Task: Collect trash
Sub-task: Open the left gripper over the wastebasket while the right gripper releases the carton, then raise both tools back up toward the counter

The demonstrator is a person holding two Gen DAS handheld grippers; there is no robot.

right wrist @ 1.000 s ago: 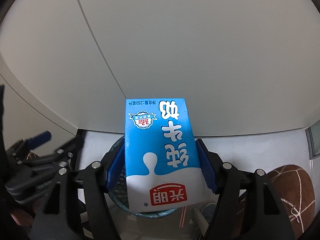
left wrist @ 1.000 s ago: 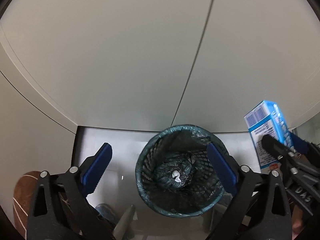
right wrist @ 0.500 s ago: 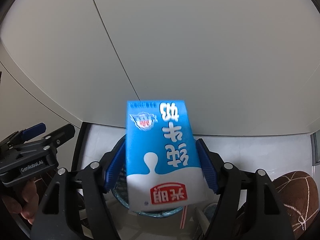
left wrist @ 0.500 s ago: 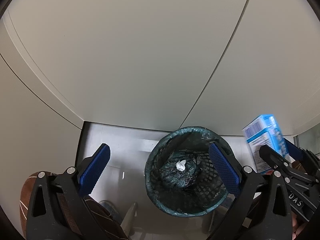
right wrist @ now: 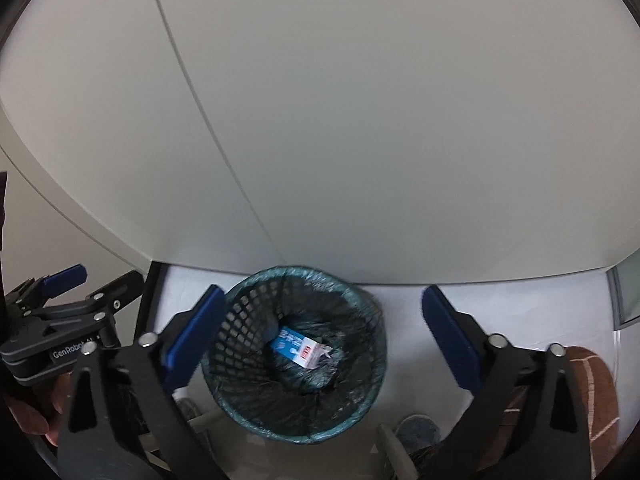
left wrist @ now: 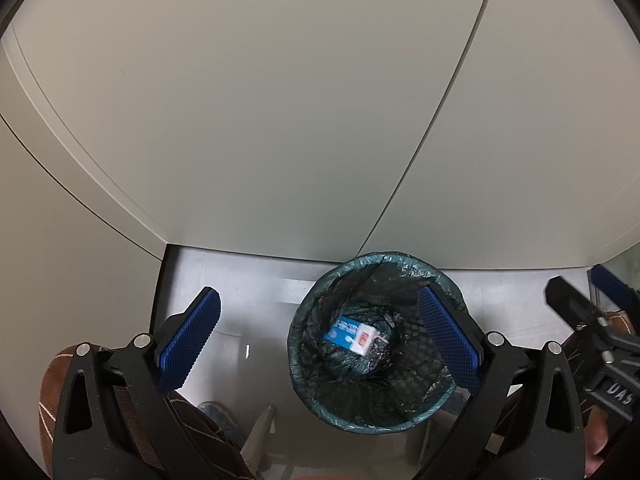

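Nearest the lens in the right wrist view, the right gripper (right wrist: 320,332) stands with its jaws spread wide and nothing between the blue pads (right wrist: 448,336); in the left wrist view the left gripper (left wrist: 318,336) is likewise wide open and empty. At 8 o'clock in the right wrist view the left tool appears again from the side, with a hand (right wrist: 36,412) on its handle.

Below and between the pads sits the mesh wastebasket (right wrist: 294,354), lined with a dark green bag (left wrist: 372,344) folded over the rim. The milk carton (left wrist: 351,333) lies on its side at the bottom, on crumpled liner, a straw-like strip at its 3 o'clock end; the same carton (right wrist: 297,347) shows near the centre of the basket in the right wrist view. The carton is judged deposited.

The basket stands on a pale floor (left wrist: 248,300), close to a beige cabinet front (left wrist: 280,120) at 12 o'clock, whose panel seam runs down towards the basket. A chair-base leg (right wrist: 394,456) and brown shoes (right wrist: 592,396) occupy the 5 o'clock edge.

Risks, as judgement: a lowered open pad could catch the loose liner edge or the rim, pulling the bag out or tipping the light basket. A wide swing away could strike the other gripper or the cabinet. Any residue in the carton could leak into the liner
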